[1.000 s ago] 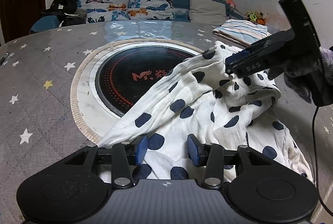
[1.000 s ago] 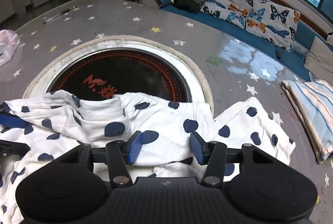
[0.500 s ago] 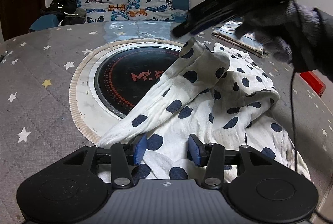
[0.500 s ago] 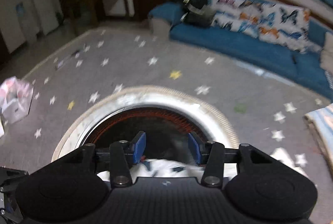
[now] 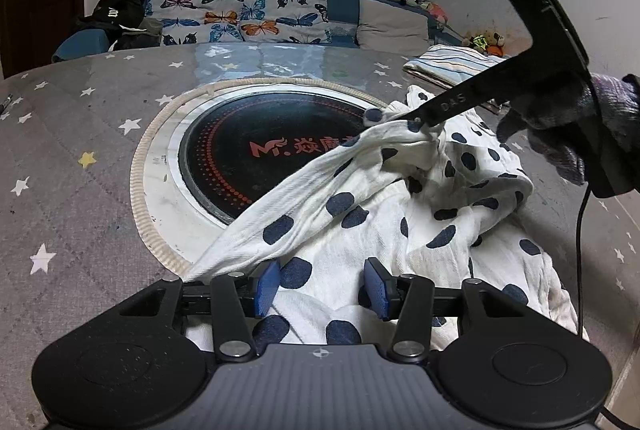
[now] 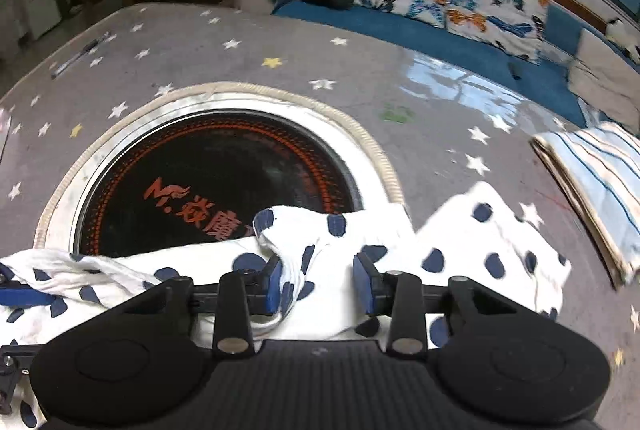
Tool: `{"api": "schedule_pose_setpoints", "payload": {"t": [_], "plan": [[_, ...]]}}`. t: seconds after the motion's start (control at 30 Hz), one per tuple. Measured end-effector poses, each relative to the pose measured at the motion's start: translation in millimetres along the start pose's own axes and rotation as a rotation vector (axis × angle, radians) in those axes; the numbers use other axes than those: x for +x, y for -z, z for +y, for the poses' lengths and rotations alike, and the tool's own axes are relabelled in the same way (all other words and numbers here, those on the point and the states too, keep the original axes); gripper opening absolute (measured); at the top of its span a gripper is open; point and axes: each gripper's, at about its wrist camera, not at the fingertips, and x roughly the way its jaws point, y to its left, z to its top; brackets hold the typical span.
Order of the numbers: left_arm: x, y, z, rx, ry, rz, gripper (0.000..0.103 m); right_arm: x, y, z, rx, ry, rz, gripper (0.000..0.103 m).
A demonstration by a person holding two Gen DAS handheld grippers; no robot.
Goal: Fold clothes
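Note:
A white garment with navy dots lies crumpled on the grey star-print table cover, one edge pulled up into a ridge. My left gripper stands open low over its near part. Its jaws are opening a little, with cloth lying between the blue pads. My right gripper, held by a gloved hand, has its tips at the top of the ridge. In the right wrist view the right gripper is closing around a bunched fold of the garment. The pads still stand apart.
A round black cooktop with red lettering is set into the table's middle, partly under the garment. A folded striped cloth lies at the far right. A pen lies at the far left edge. A sofa with butterfly cushions runs behind.
The right gripper rose off the garment half a second ago and has come back down onto the raised fold, its pads now closer together. The left gripper has kept its place.

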Motion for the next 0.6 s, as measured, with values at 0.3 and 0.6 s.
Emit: {"api": "schedule_pose_setpoints", "payload": {"t": [0.3,0.6], "plan": [[0.2,0.0,-0.4,-0.002,-0.001,0.001,0.051,2.7,-6.8,29.6,-0.127,-0.032,-0.031,0.018],[-1.3,-1.8,6.1,-0.036,0.016,0.002,0.051,-10.5,-63.5,22.5,-0.031,-0.043,-0.149,0.004]]}}
